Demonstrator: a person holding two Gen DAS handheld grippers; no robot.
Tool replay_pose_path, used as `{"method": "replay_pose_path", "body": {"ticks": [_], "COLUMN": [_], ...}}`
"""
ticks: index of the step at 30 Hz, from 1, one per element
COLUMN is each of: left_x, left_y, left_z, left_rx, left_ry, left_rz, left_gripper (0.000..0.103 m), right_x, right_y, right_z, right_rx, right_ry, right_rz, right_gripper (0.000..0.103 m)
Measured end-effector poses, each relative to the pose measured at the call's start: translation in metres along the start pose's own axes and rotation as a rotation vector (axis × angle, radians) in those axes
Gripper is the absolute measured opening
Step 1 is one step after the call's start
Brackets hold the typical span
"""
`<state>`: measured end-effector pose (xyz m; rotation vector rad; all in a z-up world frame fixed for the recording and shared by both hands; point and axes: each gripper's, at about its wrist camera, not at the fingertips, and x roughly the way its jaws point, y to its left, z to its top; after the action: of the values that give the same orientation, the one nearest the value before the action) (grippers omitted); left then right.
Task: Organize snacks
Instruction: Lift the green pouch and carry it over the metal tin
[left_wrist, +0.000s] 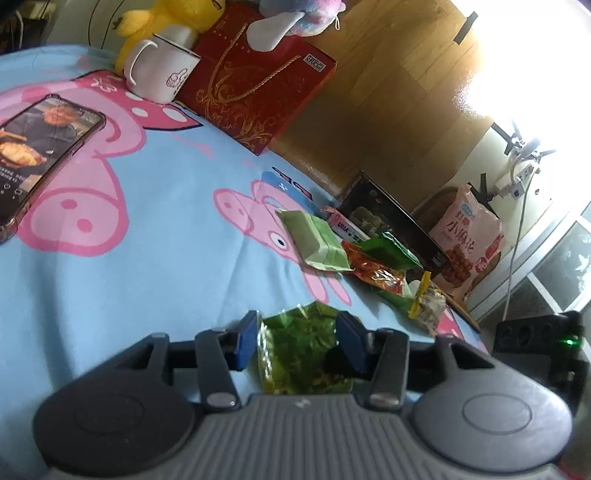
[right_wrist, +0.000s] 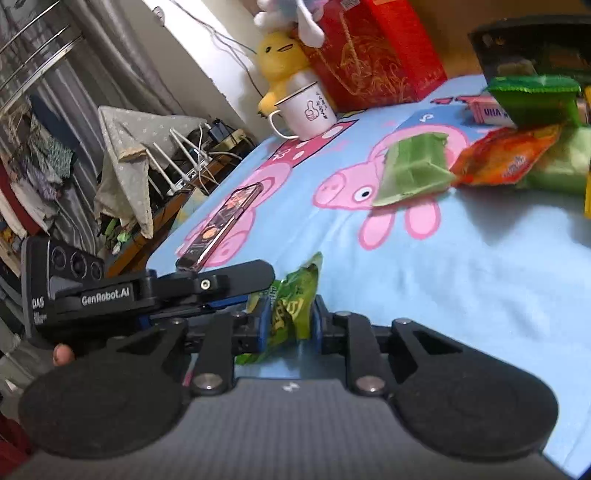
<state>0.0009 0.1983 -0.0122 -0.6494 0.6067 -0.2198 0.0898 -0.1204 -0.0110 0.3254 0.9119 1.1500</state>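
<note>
packet: green snack packet low over the blue cartoon sheet, near its front edge
left gripper: blue pads on both sides of the packet, pinching it
right gripper: pads pressed on same packet, squeezing it narrow
pile: other snacks further back on sheet, w/ pale green pack, orange pack, dark box
other stuff: phone, white mug, red box

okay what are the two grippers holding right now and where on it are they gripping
Both hold the same green snack packet. The right gripper pinches its middle from both sides; the left gripper clamps another part of it, apparently one end.
</note>
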Motion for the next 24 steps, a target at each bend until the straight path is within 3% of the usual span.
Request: {"method": "replay_pose_path", "body": {"ticks": [3,7,10,12,14,17,24], "left_x": [-0.005,-0.008,-0.001,0.006,0.012,0.02,0.034], "left_y": [0.007,0.012,0.008,0.002,-0.003,-0.006,-0.006], "left_z": [0.005,0.01,0.009,0.007,0.006,0.004,-0.002], "left_rx": [-0.056,-0.115,-0.141,-0.136,-0.121,-0.104,-0.091], "left_ry": [0.005,0.009,0.035,0.048,0.06,0.074,0.104], "left_rz": [-0.023,-0.084,-0.137,-0.147,-0.146,-0.127,-0.081], "left_gripper": [0.054,0.056,0.056,0.052,0.027,0.018,0.017], "right_x": [-0.014,-0.026,-0.03,-0.032,-0.033,-0.034,-0.029], "right_y": [-0.023,-0.055,-0.064,-0.063,-0.058,-0.048,-0.031], "right_z": [0.002,-0.002,-0.004,-0.004,-0.003,-0.002,-0.005], "right_rx": [0.156,0.396,0.473,0.47,0.447,0.391,0.247], "right_ry": [-0.051,-0.106,-0.123,-0.125,-0.119,-0.125,-0.138], "right_rz": [0.03,0.147,0.212,0.229,0.232,0.178,0.007], "right_gripper": [0.024,0.024,0.024,0.024,0.024,0.024,0.026]}}
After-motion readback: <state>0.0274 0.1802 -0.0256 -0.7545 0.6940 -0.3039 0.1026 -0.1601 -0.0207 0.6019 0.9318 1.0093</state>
